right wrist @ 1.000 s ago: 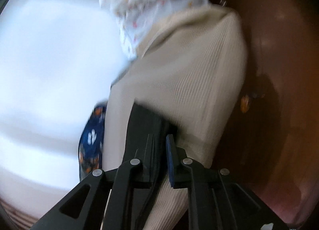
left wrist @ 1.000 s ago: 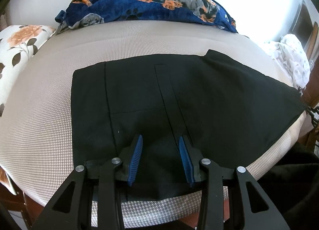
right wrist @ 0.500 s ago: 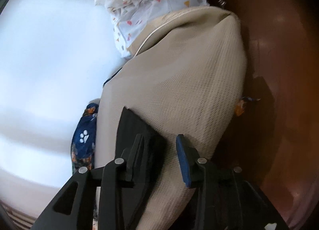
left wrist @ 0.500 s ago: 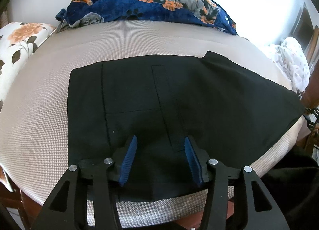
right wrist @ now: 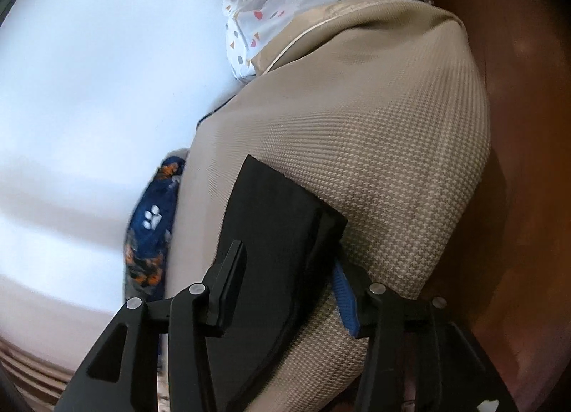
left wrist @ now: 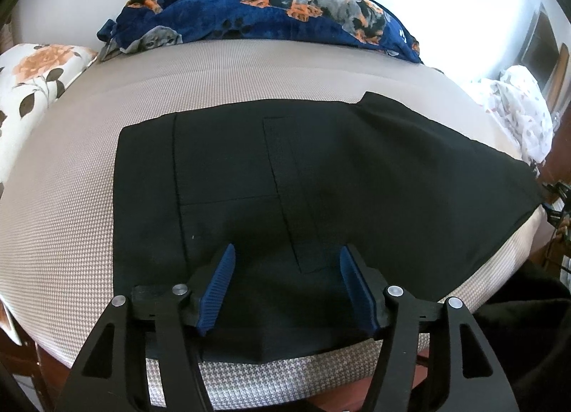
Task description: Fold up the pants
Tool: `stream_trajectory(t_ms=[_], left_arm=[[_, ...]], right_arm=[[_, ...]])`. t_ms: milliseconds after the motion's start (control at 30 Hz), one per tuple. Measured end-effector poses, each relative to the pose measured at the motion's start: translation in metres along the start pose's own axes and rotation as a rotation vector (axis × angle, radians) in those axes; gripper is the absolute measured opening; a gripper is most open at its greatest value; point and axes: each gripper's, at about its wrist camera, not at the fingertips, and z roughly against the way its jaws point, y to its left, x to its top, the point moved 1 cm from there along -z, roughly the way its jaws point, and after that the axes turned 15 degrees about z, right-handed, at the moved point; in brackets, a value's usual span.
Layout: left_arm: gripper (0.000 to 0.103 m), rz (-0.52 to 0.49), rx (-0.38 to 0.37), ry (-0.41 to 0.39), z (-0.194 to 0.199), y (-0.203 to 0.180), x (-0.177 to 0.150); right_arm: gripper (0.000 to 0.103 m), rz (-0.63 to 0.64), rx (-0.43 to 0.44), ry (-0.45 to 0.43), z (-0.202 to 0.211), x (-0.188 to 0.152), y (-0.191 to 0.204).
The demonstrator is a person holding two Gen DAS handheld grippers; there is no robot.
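Black pants (left wrist: 321,176) lie flat on the beige houndstooth mattress (left wrist: 64,219), legs stretched to the right. My left gripper (left wrist: 285,249) hovers over the near edge of the pants, its jaws opening. The blue pads (left wrist: 217,287) stand apart and pinch nothing; the cloth lies beneath them. In the right wrist view, which is rolled on its side, the square end of the pants (right wrist: 282,230) rests on the mattress (right wrist: 392,148). My right gripper (right wrist: 285,258) straddles that end with its jaws opening, the fingers clear of the cloth.
A navy dog-print blanket (left wrist: 267,9) runs along the far side of the bed against the wall. A floral pillow (left wrist: 32,80) lies at the left and a crumpled white patterned cloth (left wrist: 517,105) at the right end. Brown floor (right wrist: 528,162) lies past the mattress corner.
Both grippers' jaws have spread wider. The right gripper let go of the pants' end, which now lies flat, and shifted sideways. The left gripper stayed where it was.
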Motion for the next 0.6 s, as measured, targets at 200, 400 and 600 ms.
stream_trajectory(t_ms=[200, 400, 600], left_arm=[[0.063, 0.006, -0.003, -0.002, 0.001, 0.001, -0.001], [0.068, 0.001, -0.002, -0.003, 0.001, 0.0, 0.0], [0.073, -0.001, -0.009, -0.007, -0.001, -0.003, 0.0]], right_arm=[[0.036, 0.078, -0.01, -0.047, 0.005, 0.005, 0.018], [0.036, 0.022, 0.032, -0.004, -0.016, 0.012, 0.009], [0.011, 0.039, -0.011, 0.027, -0.026, 0.017, 0.007]])
